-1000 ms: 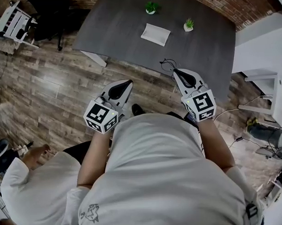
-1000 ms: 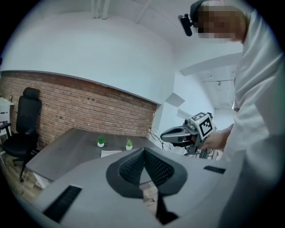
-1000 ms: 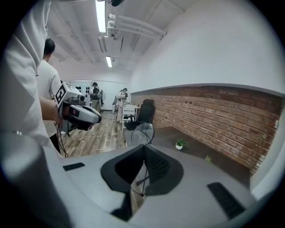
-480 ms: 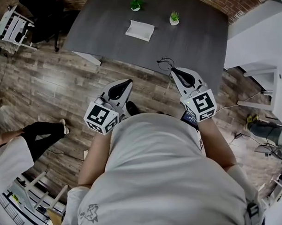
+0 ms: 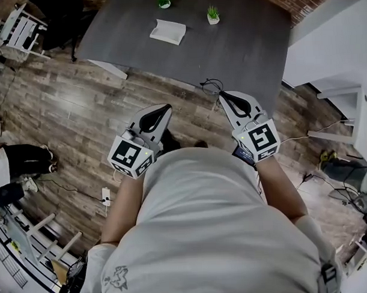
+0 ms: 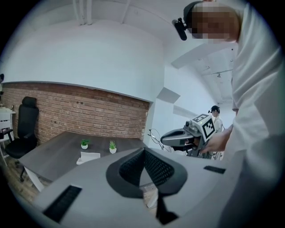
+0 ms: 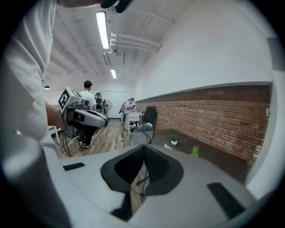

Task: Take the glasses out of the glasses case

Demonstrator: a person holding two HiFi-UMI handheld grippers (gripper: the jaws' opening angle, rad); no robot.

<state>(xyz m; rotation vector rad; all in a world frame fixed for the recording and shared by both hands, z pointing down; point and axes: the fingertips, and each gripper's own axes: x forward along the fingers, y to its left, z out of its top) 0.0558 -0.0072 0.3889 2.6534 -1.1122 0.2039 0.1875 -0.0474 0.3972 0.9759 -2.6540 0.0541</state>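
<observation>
Thin wire glasses (image 5: 211, 85) stick out from the tip of my right gripper (image 5: 222, 95), which is shut on them; in the right gripper view one lens (image 7: 142, 133) stands above the closed jaws and a temple runs down between them. My left gripper (image 5: 166, 107) is held level beside it, shut with nothing in it. A white open case (image 5: 167, 31) lies on the dark grey table (image 5: 240, 57) ahead, well beyond both grippers. The left gripper view shows the right gripper (image 6: 178, 137) with the glasses (image 6: 153, 133) at its tip.
Two small potted plants (image 5: 164, 0) (image 5: 213, 15) stand on the table behind the case. Wooden floor lies under both grippers. A black office chair (image 6: 22, 129) is at the table's far left, white furniture (image 5: 351, 119) at the right, and a person's legs (image 5: 19, 163) at the left.
In the head view the table and case have slid up and to the left. The bystander at lower left has shifted to the left edge. Both grippers keep their pose and grip.
</observation>
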